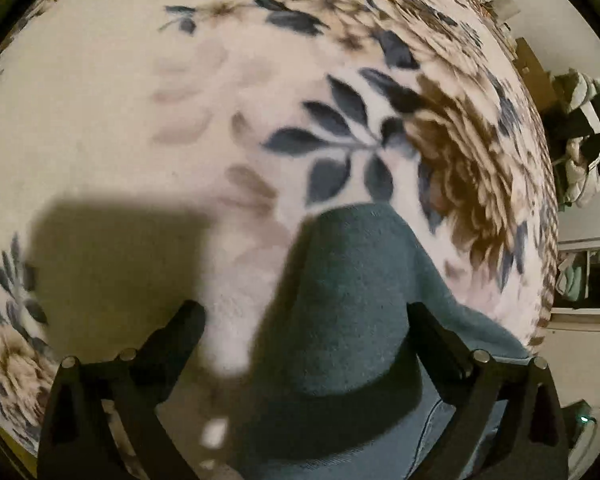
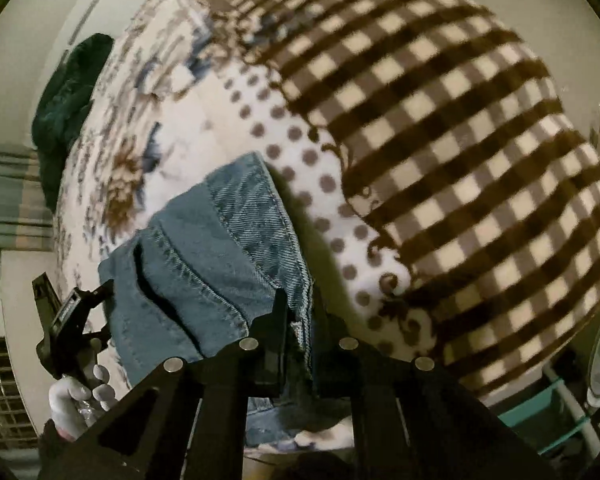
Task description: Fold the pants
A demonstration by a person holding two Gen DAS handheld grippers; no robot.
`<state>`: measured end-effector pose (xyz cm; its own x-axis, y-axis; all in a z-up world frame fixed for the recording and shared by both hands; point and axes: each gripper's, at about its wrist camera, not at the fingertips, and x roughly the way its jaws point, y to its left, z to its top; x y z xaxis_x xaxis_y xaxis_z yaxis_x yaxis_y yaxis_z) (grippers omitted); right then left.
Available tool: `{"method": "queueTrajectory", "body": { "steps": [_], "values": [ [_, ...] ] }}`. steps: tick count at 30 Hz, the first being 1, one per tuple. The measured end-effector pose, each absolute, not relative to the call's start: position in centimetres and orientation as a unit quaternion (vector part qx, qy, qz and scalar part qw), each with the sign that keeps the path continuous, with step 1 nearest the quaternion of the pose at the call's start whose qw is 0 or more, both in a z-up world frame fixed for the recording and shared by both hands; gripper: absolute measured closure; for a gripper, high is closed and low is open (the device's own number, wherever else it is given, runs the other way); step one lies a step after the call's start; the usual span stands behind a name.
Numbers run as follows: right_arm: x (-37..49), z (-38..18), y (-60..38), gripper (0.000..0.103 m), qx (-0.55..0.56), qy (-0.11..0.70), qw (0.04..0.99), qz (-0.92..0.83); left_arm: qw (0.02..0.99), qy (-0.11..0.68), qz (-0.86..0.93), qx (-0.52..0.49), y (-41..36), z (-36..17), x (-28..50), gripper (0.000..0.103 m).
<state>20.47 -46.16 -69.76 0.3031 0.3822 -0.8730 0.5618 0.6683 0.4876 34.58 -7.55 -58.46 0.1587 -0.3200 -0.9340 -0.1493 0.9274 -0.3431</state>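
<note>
The pants are blue denim jeans lying on a floral blanket on a bed. In the left wrist view a fold of the jeans lies between and under the fingers of my left gripper, whose jaws stand wide apart and hold nothing. In the right wrist view the jeans show seams and a hem, and my right gripper is shut on an edge of the denim. My left gripper also shows in the right wrist view, held by a gloved hand at the jeans' left edge.
The floral blanket covers the bed. A brown checked blanket lies to the right of the jeans. A dark green cloth sits at the bed's far left. Clothes and shelves stand beyond the bed edge.
</note>
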Motion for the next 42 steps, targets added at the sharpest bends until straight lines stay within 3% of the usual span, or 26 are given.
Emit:
{"method": "queueTrajectory", "body": {
  "steps": [1,2,3,6,8,14,21,24,27,29,31,32,34,37,42],
  "values": [
    [20.8,-70.2,-46.0,0.091,0.406,0.592,0.693,-0.063,0.744,0.642,-0.06,-0.176,-7.3,-57.6,34.3,0.0],
    [21.1,-70.5,-46.0,0.082,0.418,0.594,0.685,-0.06,0.75,0.636,-0.065,-0.171,-7.2,-56.7,33.9,0.0],
    [21.0,-70.7,-46.2,0.064,0.43,0.595,0.677,-0.057,0.757,0.628,-0.07,-0.167,-7.0,-55.7,33.3,0.0],
    [19.0,-69.3,-46.6,0.022,0.461,0.571,0.678,-0.044,0.764,0.613,-0.089,-0.181,-6.0,-53.2,30.2,0.0],
    [17.0,-68.4,-46.5,0.011,0.487,0.548,0.679,-0.032,0.754,0.617,-0.095,-0.203,-5.3,-52.9,27.7,0.0],
    [12.7,-72.6,-43.4,0.01,0.578,0.529,0.622,-0.006,0.714,0.643,-0.114,-0.255,-5.8,-56.8,23.6,0.0],
    [15.1,-77.8,-39.2,0.008,0.632,0.477,0.608,0.054,0.7,0.641,-0.143,-0.28,-7.3,-59.7,23.5,0.0],
    [16.7,-78.2,-38.2,0.0,0.639,0.468,0.608,0.05,0.703,0.635,-0.144,-0.287,-7.1,-60.1,23.6,0.0],
    [17.2,-78.2,-37.5,0.0,0.635,0.466,0.615,0.043,0.704,0.631,-0.149,-0.29,-7.4,-60.0,23.9,0.001],
    [17.4,-78.1,-37.0,0.003,0.635,0.464,0.616,0.045,0.707,0.622,-0.155,-0.298,-7.6,-59.7,24.0,0.02],
    [17.3,-78.3,-36.7,0.039,0.632,0.47,0.615,0.038,0.712,0.621,-0.148,-0.293,-7.7,-59.3,23.9,0.045],
    [17.2,-78.5,-36.6,0.052,0.639,0.465,0.612,0.037,0.715,0.617,-0.15,-0.293,-7.6,-59.0,23.8,0.051],
    [17.3,-78.1,-36.7,0.056,0.635,0.462,0.619,0.03,0.719,0.61,-0.153,-0.296,-7.8,-58.2,23.6,0.069],
    [17.6,-76.3,-36.2,0.06,0.622,0.457,0.635,0.026,0.728,0.598,-0.159,-0.296,-7.9,-56.3,23.6,0.076],
    [18.3,-72.2,-35.5,0.065,0.604,0.451,0.656,0.032,0.735,0.582,-0.17,-0.303,-7.6,-52.1,24.1,0.078]
  ]
}}
